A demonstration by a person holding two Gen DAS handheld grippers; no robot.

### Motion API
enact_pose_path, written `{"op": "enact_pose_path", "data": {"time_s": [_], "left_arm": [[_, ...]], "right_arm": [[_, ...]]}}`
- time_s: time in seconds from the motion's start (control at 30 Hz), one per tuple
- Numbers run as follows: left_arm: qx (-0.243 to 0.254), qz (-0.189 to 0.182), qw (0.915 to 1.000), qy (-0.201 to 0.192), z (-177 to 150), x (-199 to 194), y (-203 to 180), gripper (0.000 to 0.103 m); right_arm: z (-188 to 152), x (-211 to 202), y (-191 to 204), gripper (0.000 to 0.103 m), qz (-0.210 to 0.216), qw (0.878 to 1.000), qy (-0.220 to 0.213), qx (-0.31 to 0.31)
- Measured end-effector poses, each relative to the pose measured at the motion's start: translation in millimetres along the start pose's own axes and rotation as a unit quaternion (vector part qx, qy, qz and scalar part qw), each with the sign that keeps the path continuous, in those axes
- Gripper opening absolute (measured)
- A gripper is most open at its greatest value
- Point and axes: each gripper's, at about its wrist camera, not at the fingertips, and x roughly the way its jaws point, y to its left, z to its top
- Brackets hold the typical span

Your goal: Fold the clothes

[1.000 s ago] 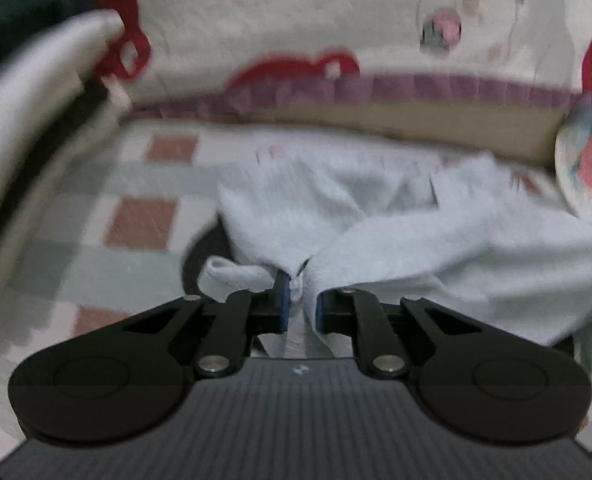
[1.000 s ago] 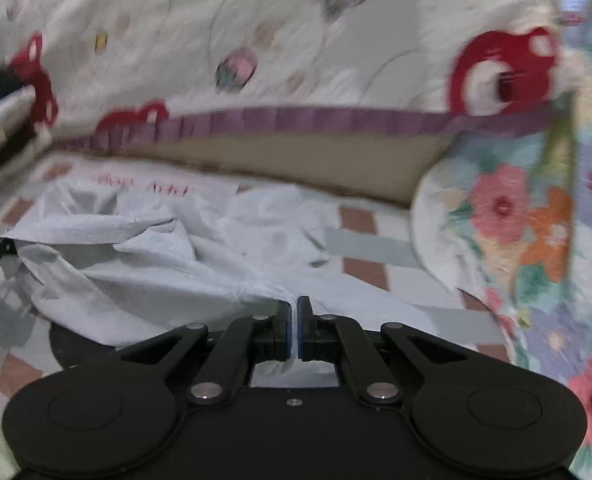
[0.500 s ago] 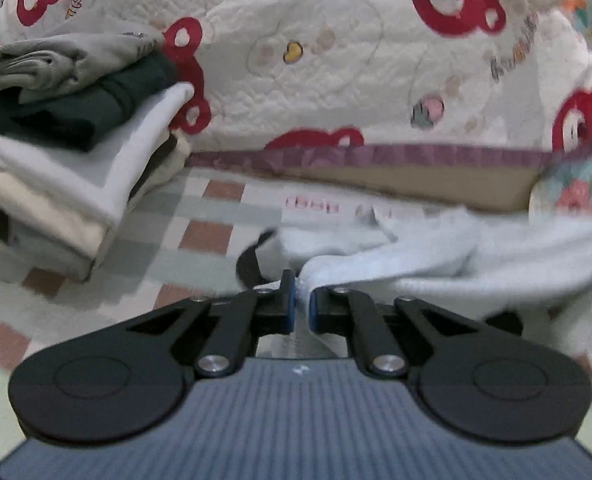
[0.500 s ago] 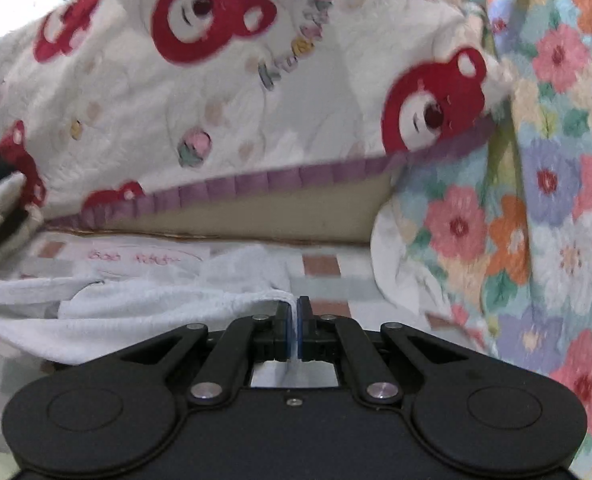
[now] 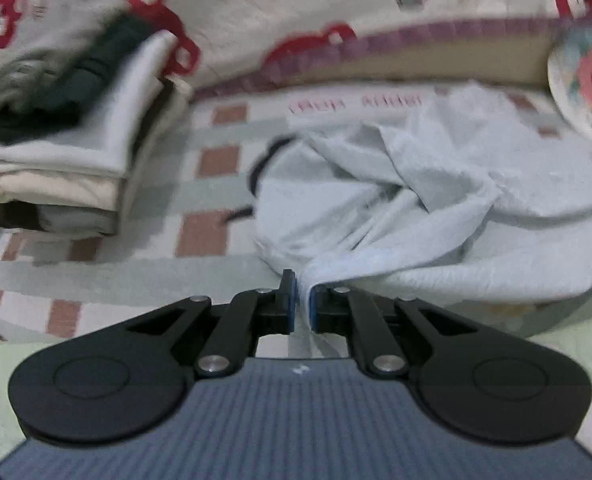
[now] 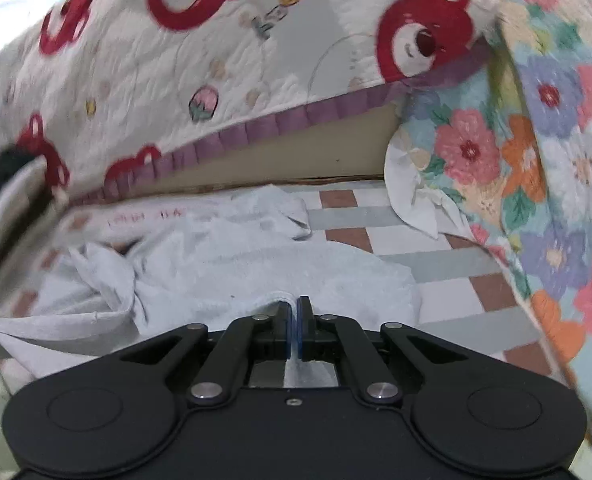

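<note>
While no container appears, we see the left gripper (image 5: 302, 300) and right gripper (image 6: 295, 330) each pinching the pale blue garment (image 5: 436, 200) beside folded clothes (image 5: 68, 160).

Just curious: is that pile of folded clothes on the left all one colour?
No: the pile has cream and white layers with a dark green one on top.

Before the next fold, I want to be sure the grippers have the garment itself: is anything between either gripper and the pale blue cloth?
Nothing visible. The left gripper is shut on an edge of the pale blue cloth, and the right gripper is shut on another edge. The stack of folded clothes sits apart, to the left on the checked cover.
</note>
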Motion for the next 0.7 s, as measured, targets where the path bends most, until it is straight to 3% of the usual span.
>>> {"op": "enact_pose_path", "data": {"time_s": [0.1,0.2,0.37,0.53,0.63,0.7], "left_arm": [[0.005,0.024,0.9996,0.01,-12.2,-10.8,7.5,0.003],[-0.013,0.002,0.9988,0.047,-28.5,-9.0,11.3,0.004],[0.0,-0.041,0.9985,0.035,-36.8,-15.6,-7.4,0.008],[0.035,-0.078,0.9964,-0.002,-18.4,1.1,-40.5,0.033],[0.053,-0.095,0.994,-0.003,-12.5,30.5,-64.6,0.038],[0.074,-0.098,0.9924,0.008,-10.0,55.9,-83.9,0.052]], "right_arm": [[-0.9,-6.6,-11.7,0.003,0.006,1.0,-0.004,0.0],[-9.2,-5.6,-17.4,0.003,0.016,1.0,0.005,-0.012],[-23.0,-0.8,-16.6,0.003,0.031,0.999,0.013,-0.026],[-24.2,9.0,-6.2,0.003,0.048,0.993,0.006,-0.111],[-31.4,10.7,-9.6,0.003,0.065,0.993,-0.003,-0.102],[-36.1,8.9,-11.4,0.003,0.067,0.993,-0.016,-0.097]]}}
